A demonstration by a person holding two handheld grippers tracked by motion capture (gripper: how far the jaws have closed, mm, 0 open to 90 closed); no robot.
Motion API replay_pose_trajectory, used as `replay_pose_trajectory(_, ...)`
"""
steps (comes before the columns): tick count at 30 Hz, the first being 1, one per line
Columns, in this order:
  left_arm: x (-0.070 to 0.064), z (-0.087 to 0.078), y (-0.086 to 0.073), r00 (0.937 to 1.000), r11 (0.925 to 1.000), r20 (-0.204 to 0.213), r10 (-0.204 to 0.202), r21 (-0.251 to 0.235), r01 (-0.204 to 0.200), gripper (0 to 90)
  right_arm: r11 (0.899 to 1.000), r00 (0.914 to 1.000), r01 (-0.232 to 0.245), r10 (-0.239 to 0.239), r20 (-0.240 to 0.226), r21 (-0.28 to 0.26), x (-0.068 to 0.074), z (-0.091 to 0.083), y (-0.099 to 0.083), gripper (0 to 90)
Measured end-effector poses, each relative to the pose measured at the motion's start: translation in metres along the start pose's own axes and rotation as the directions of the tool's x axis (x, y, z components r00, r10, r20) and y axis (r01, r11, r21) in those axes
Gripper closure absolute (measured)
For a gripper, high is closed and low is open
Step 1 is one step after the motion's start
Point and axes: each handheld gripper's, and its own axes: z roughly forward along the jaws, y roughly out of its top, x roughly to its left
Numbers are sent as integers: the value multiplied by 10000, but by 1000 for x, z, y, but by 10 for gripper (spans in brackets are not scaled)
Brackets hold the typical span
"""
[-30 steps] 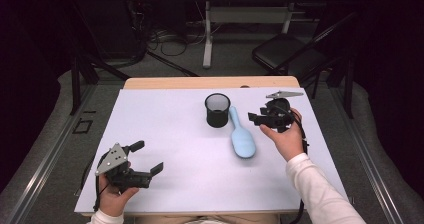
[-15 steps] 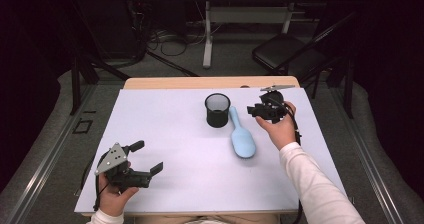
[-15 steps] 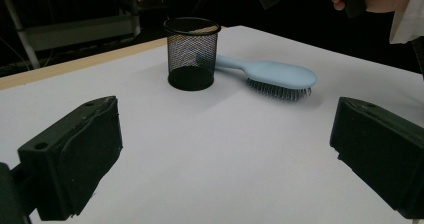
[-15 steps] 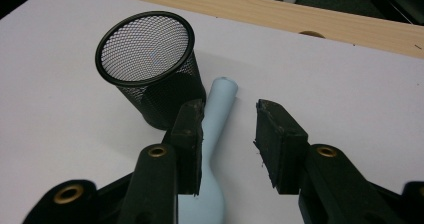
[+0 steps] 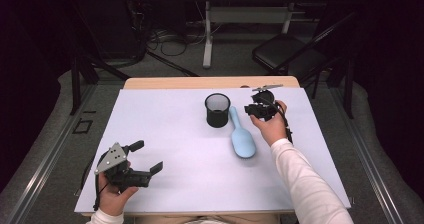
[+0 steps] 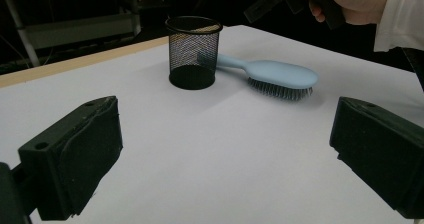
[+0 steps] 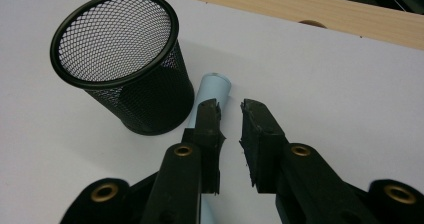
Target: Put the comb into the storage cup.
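The right tool (image 7: 230, 109), jaws narrowly parted and empty, hangs above the handle of the brush (image 5: 242, 140), which lies on the desk (image 5: 165, 129) touching the cup (image 5: 217, 110); it should widen first, then straddle the handle clear of the mesh. Since a second ago it has moved forward toward the cup. The left tool (image 5: 145, 158) rests wide open near the front edge, unmoved.

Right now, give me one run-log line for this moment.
right gripper: above hairbrush handle, fingers slightly apart, nothing held | left gripper: open, idle at near left | mesh cup: upright, beside handle
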Motion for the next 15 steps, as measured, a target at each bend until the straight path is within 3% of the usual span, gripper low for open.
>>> replay_pose_trajectory(9,1,1,0,10000,10000,23,-4,36,4,4,9984,9998,-172,165,133,531,0,20,-3,862)
replay_pose_trajectory(15,1,0,-1,10000,10000,52,-21,36,21,4,9969,9999,-151,156,-67,768,3,31,-6,900)
